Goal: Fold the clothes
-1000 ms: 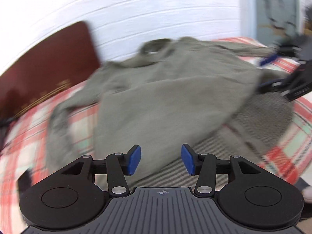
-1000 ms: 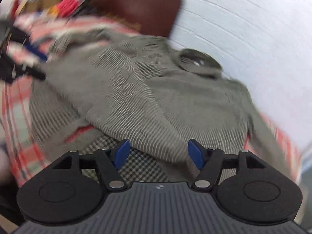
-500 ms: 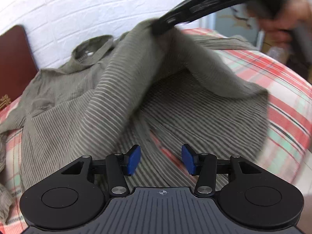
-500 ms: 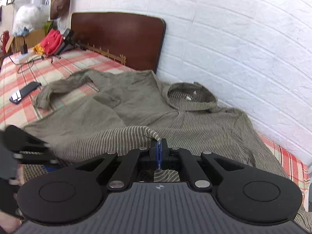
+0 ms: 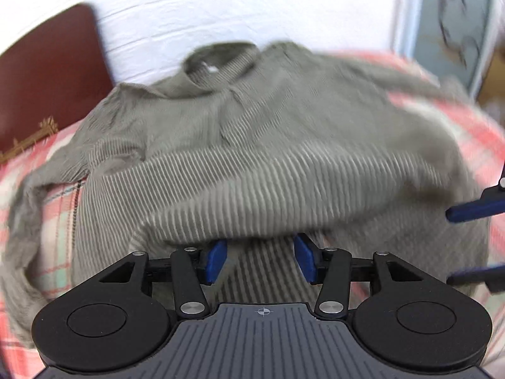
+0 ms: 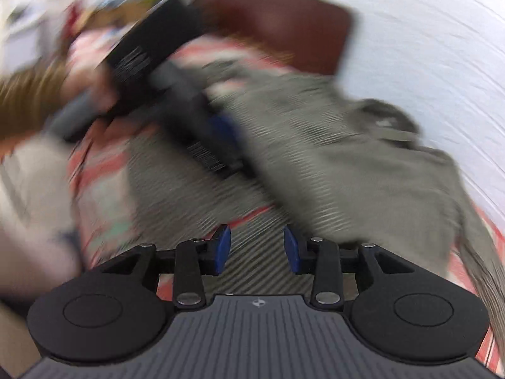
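Sweater (image 5: 277, 132), grey ribbed, lies spread on the plaid bed (image 5: 473, 132), its folded-over hem just ahead of the left gripper (image 5: 258, 260); jaws released, gripping nothing; right gripper (image 6: 256, 249) likewise parted above striped fabric; both views motion-blurred; collar farthest from both.

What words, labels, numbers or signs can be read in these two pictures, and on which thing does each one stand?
No text can be read.
Left hand-held gripper: pale marks on its black body, too blurred to read.
Grey striped shirt: a small white neck label, too small and blurred to read.
Left gripper housing: a small crosshair sign, no letters.
Right hand-held gripper housing: a small round emblem, no letters.
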Available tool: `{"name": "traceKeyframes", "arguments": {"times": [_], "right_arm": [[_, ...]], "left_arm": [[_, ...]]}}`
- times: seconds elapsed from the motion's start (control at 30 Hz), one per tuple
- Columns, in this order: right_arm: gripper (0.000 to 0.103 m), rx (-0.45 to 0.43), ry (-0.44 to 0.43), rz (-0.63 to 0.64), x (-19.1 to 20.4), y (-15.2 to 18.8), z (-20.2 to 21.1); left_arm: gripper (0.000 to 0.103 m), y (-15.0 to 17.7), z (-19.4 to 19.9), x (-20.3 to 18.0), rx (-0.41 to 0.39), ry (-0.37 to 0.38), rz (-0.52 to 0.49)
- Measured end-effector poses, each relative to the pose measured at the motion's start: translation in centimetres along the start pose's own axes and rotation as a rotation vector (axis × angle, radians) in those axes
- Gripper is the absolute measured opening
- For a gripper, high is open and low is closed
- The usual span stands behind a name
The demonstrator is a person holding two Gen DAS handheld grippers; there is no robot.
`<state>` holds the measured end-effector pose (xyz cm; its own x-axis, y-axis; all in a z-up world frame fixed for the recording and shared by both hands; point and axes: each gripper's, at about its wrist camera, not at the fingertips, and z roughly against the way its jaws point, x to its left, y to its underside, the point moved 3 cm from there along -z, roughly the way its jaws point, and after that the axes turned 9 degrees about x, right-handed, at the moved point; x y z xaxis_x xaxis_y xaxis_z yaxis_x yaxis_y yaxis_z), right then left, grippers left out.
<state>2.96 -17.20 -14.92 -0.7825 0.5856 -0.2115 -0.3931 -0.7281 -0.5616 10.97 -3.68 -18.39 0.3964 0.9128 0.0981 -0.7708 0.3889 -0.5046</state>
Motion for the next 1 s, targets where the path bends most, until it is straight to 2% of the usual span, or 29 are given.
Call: {"name": "traceKeyframes", "arguments": {"times": [0.1,0.2,0.4,0.6,0.7,0.83,1.0], "right_arm": [[0.041,0.054,-0.003,0.158,2.8,1.2,-0.6],[0.041,0.085,-0.041,0.203,3.6,1.8,-0.6],[0.041,0.129,-0.052,0.209,4.3,2.5,-1.2],[0.041,0.139,-0.036,0.186,4.8,2.9,-0.9],[0.041,0.138,-0.031,0.181,4.8,3.2,-1.1],[0.041,0.133,-0.007,0.145,4.6,3.1,-1.6],[0.041,0.118,0.048,0.122,4.2,2.6,-2.3]], "left_arm": [[0.063,2.3,1.1,-2.4,0.011,-0.017,-0.145],[0.063,4.8,2.7,-4.2,-0.001,-0.018,-0.286],[0.060,9.4,4.2,-6.9,0.011,-0.075,-0.557],[0.058,11.8,5.2,-9.2,0.007,-0.095,-0.802],[0.055,12.0,4.0,-9.9,0.000,-0.189,-0.830],[0.058,11.3,2.0,-10.5,-0.033,-0.323,-0.834],[0.059,10.9,1.9,-11.0,-0.059,-0.320,-0.830]]}}
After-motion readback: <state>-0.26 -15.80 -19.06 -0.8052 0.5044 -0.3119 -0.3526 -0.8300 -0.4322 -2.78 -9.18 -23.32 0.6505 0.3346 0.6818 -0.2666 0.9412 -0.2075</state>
